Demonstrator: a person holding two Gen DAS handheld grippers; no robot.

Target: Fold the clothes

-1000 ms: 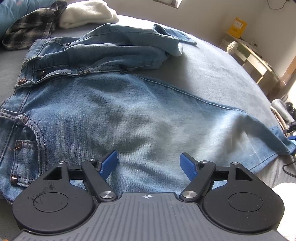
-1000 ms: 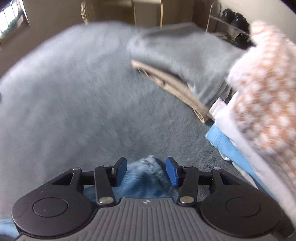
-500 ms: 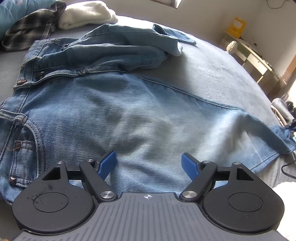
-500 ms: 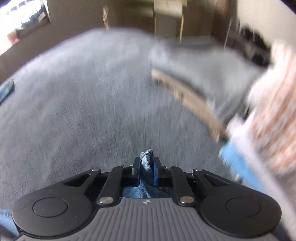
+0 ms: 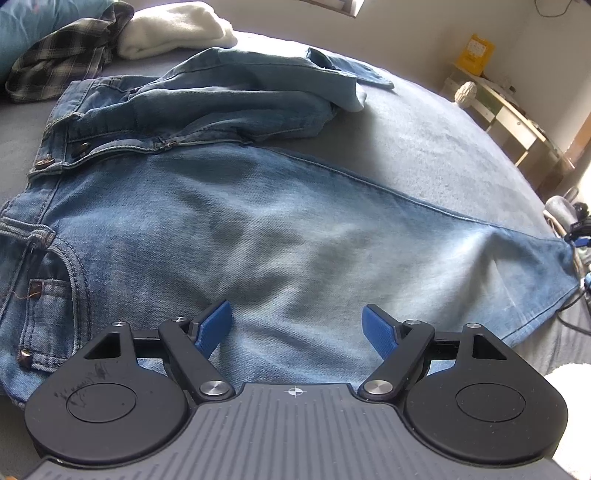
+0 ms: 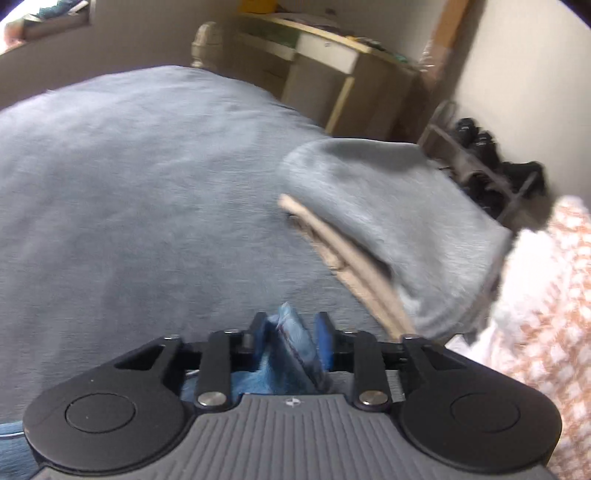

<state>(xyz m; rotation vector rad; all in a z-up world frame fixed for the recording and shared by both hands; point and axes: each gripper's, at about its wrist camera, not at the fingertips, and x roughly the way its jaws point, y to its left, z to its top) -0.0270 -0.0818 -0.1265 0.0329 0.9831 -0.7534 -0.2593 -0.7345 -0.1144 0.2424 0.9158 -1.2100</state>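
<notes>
Between the blue pads of the right gripper, a fold of faded blue denim jeans is pinched, jaws drawn narrow around it. Beyond lies the grey fleece bed cover; to the right, a folded grey garment sits on a beige one, beside an orange-and-white knit. The left gripper hovers over the jeans with jaws spread wide, gripping nothing. One leg lies flat across the bed, the other bunched behind. A dark plaid shirt and white fluffy garment lie further back.
</notes>
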